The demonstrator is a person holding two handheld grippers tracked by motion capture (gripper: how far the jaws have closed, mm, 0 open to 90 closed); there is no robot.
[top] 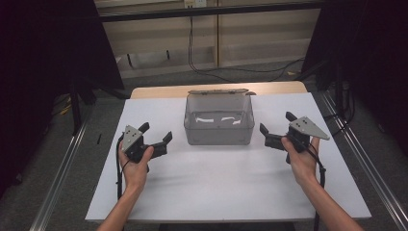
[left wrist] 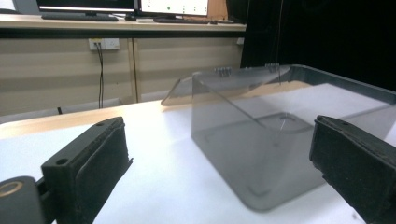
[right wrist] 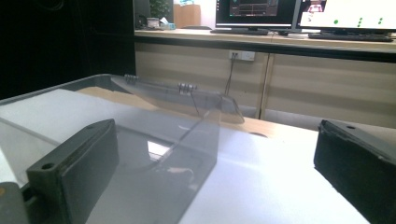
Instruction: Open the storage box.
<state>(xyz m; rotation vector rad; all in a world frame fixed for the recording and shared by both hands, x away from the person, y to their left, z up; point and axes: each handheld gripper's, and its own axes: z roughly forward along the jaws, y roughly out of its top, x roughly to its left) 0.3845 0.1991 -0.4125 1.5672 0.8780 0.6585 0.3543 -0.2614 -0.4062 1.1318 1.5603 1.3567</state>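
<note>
A clear grey plastic box (top: 219, 121) stands in the middle of the white table (top: 226, 183), its hinged lid (top: 220, 91) folded back behind it. The box looks empty. My left gripper (top: 155, 134) rests to the left of the box, held in a hand, jaws wide apart with nothing between them. My right gripper (top: 277, 123) sits to the right of the box, also open and empty. In the left gripper view the box (left wrist: 261, 144) stands ahead and to the right; in the right gripper view the box (right wrist: 154, 154) stands ahead and to the left.
A strip of wooden tabletop (top: 219, 89) shows behind the white sheet. Metal rails (top: 60, 178) run along both sides of the table. A cable (top: 202, 67) lies on the floor beyond it. Monitors (right wrist: 254, 14) stand on a counter in the background.
</note>
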